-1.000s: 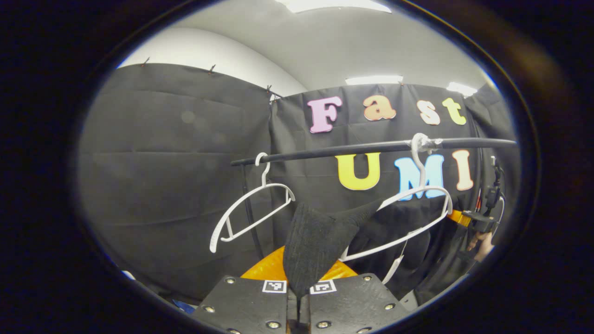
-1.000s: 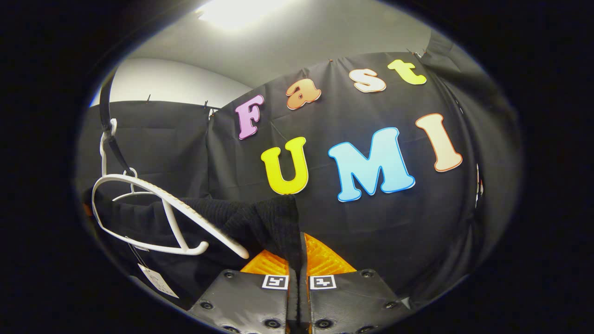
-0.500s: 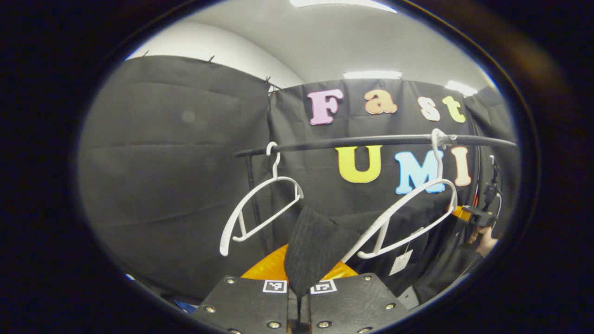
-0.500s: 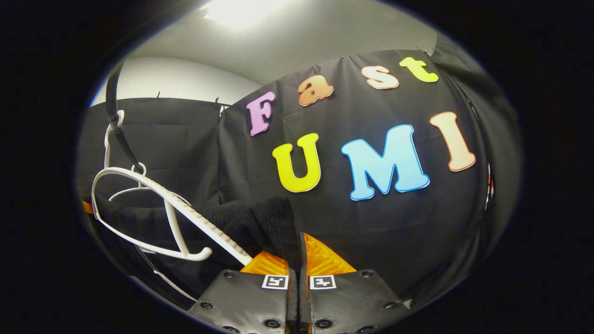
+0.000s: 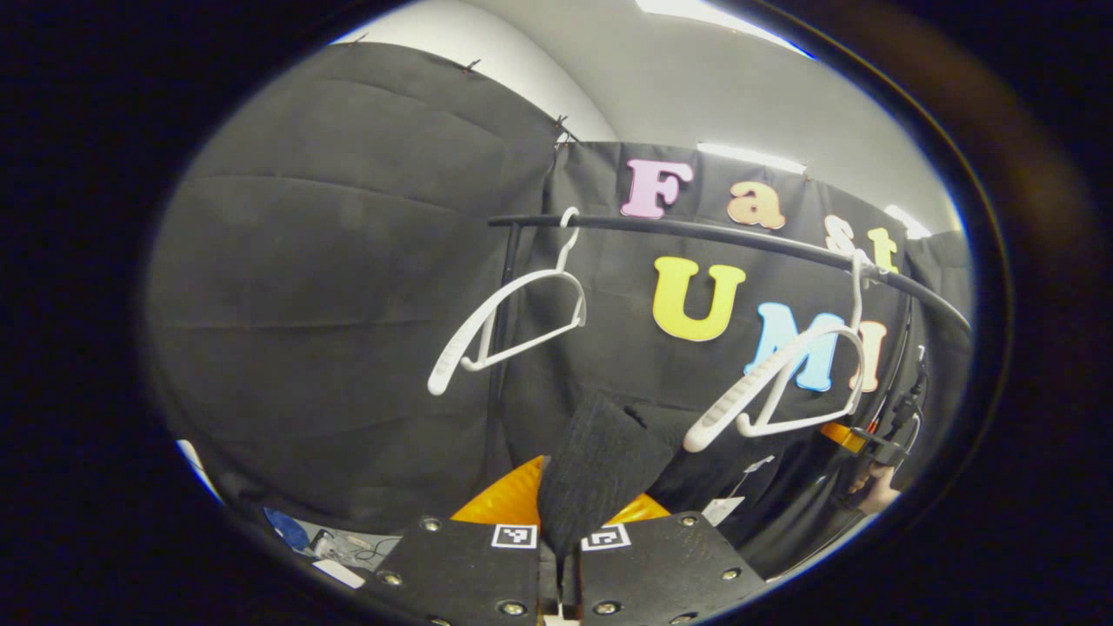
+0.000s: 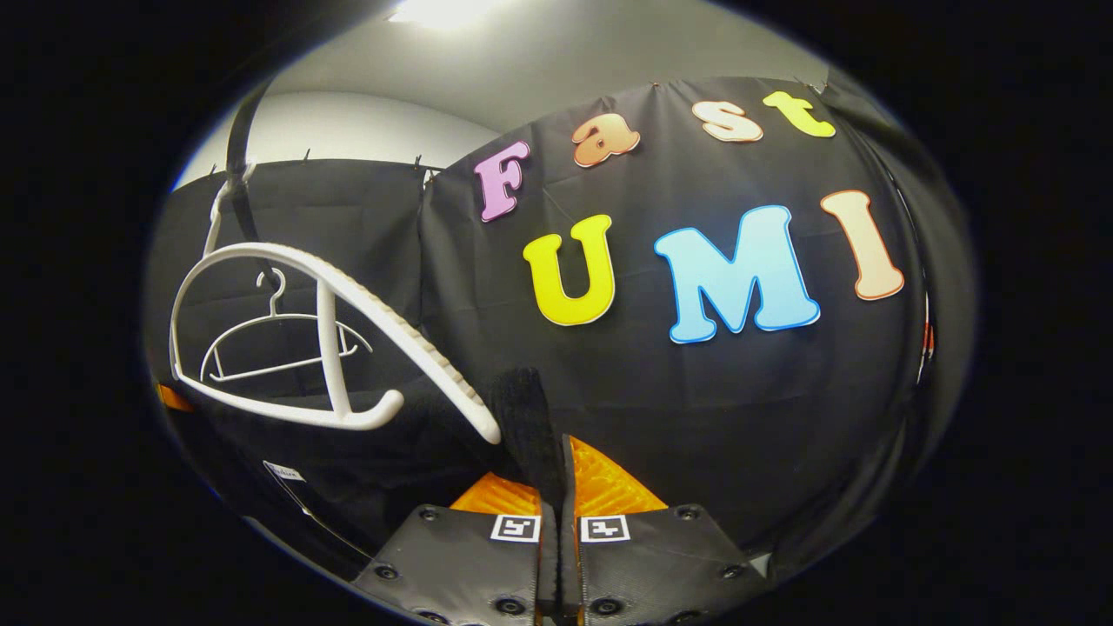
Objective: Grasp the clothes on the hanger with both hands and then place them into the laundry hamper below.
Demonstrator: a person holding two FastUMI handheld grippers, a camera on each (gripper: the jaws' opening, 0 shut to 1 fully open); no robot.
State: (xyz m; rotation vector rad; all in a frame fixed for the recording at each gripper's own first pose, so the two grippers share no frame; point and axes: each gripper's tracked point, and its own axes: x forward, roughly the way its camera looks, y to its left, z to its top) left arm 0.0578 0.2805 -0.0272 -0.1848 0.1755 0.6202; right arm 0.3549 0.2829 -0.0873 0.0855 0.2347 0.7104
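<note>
Slipping clear of the white hanger [image 5: 783,391] on the rail [image 5: 713,233], the black garment [image 5: 600,465] now hangs lower than a second ago, pinched by the left gripper [image 5: 559,543] and right gripper [image 6: 559,522]. Lowering it toward the hamper likely comes next.

Black cloth [image 5: 348,287] hangs all around me as the booth's wall, pinned along its top edge with small clips. Above it I see a plain white wall [image 6: 348,130] curving up into a pale grey ceiling [image 5: 696,87]. Long ceiling lights [image 5: 748,156] glow just over the cloth's top edge, and in the right gripper view another bright ceiling light [image 6: 443,10] shines overhead. Low at the left, beneath the cloth's hem, I glimpse a strip of pale floor [image 5: 348,548] with some small clutter lying on it.
</note>
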